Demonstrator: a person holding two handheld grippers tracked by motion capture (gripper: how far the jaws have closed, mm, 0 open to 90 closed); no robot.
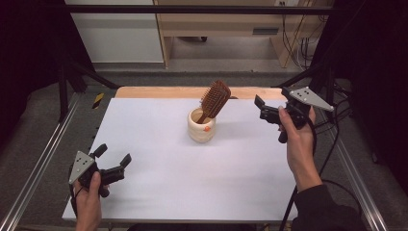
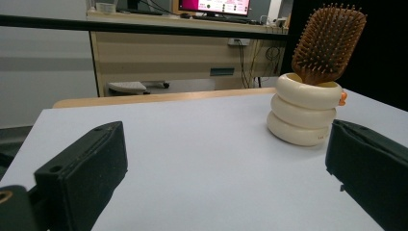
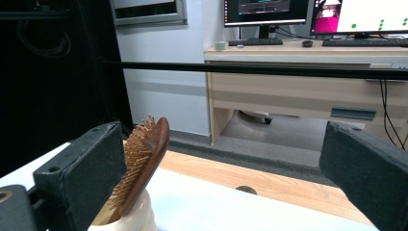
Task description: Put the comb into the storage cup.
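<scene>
Left of the right gripper [image 1: 266, 109] and a little below it, near, sits the wooden paddle hairbrush [image 1: 214, 99], handle down in a cream ringed holder [image 1: 201, 126] on the white table [image 1: 192, 178]. Right gripper: jaws spread wide, holding nothing, aimed toward the brush head; in the right gripper view the hairbrush [image 3: 142, 161] shows edge-on just inside its left jaw, not between the pads. Left gripper [image 1: 113, 161]: also spread, empty, well apart, with holder [image 2: 304, 109] and brush [image 2: 328, 42] far ahead and to its right. Right hand is clearly nearer, so my read is the right takes it. Brush long axis is near upright, tilted, with the head leaning up and toward the right gripper, bristles facing the person's side. A grab likely needs jaws squared across the head's thin edge, then a lift along that tilt.
</scene>
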